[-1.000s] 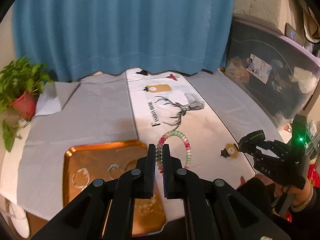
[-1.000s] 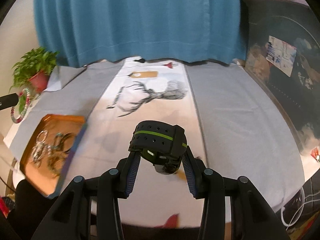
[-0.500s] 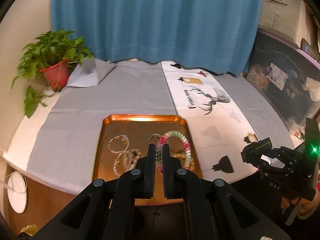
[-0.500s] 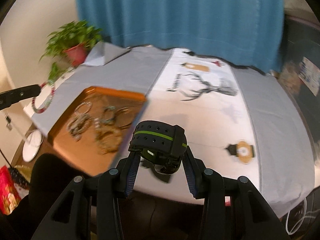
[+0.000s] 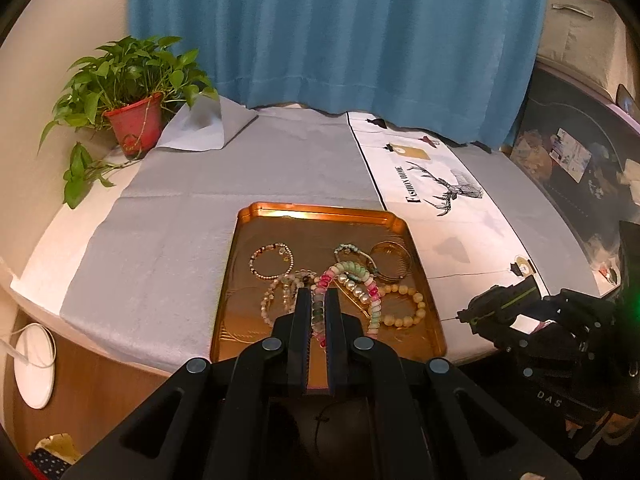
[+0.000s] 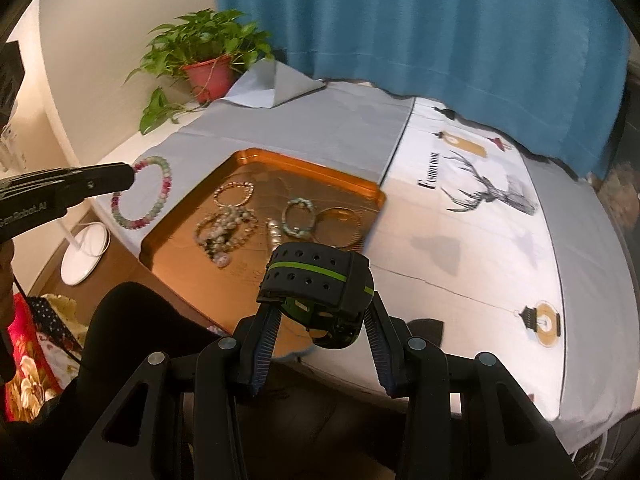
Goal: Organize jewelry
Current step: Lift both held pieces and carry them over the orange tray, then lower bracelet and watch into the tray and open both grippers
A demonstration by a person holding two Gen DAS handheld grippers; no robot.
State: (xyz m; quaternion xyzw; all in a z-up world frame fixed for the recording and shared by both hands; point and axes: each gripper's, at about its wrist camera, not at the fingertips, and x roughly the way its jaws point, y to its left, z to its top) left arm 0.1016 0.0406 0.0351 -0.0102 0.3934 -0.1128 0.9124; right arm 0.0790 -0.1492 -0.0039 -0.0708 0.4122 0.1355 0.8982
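Note:
My left gripper (image 5: 318, 300) is shut on a pink, green and white bead bracelet (image 5: 352, 270) and holds it in the air above the near edge of a copper tray (image 5: 320, 211); the bracelet also shows in the right wrist view (image 6: 162, 184). The tray holds several bracelets and a gold bangle (image 5: 390, 255). My right gripper (image 6: 320, 312) is shut on a black sports watch with a green stripe (image 6: 316, 280), held above the table's front edge, right of the tray (image 6: 304, 160). The right gripper also shows in the left wrist view (image 5: 500, 306).
A potted green plant (image 5: 134, 88) stands at the table's back left by a blue curtain (image 5: 340, 32). A grey cloth and a white deer-print runner (image 5: 440, 192) cover the table. A dark storage box (image 5: 580, 160) stands at the right. A white round object (image 5: 34, 364) lies on the floor.
Both grippers have swung left and drawn back toward the table's front edge. The tray now lies straight ahead of the left gripper. Both grips are unchanged.

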